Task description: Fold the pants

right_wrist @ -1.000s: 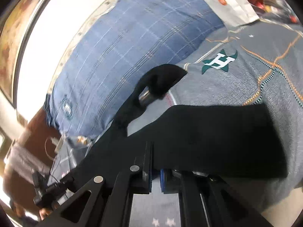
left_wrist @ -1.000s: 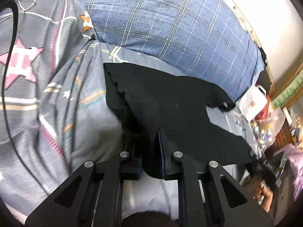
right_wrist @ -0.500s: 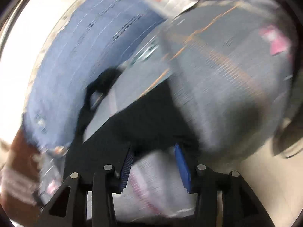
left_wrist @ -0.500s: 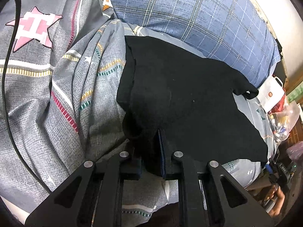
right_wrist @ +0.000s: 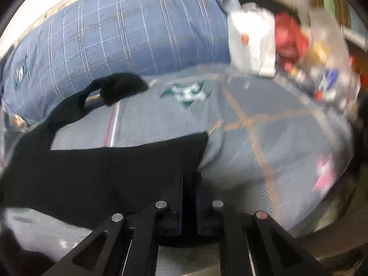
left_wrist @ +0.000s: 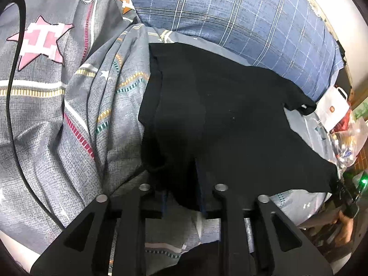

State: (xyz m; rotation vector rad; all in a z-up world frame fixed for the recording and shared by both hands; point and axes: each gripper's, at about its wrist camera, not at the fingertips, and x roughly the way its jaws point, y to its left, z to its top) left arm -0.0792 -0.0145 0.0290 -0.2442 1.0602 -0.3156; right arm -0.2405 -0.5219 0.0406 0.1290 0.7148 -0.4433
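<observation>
Pants [left_wrist: 230, 119] between just-parting left tongs [left_wrist: 182, 184]; right tongs [right_wrist: 189, 197] clamped shut, grip unclear.

Home bedroom, work surface is a made bed. Grey bedsheet [left_wrist: 46, 119] with printed stars and coloured stripes covers the mattress, rumpled at 9 o'clock in the left wrist view. Big blue plaid pillow [left_wrist: 241, 20] lies along the far side at 12 to 1 o'clock, against a pale wall [left_wrist: 342, 11]. At 3 o'clock in the left view, bedside clutter: white paper bag [left_wrist: 334, 110] with handles, clear plastic bag [left_wrist: 352, 142] of small items. Right wrist view, blurred, shows the same bag [right_wrist: 250, 43] plus something red [right_wrist: 289, 39] at 1 o'clock. Black cable [left_wrist: 13, 105] trails over the sheet at 9 o'clock. Domestic textiles, personal mess, no benches or fixtures.
</observation>
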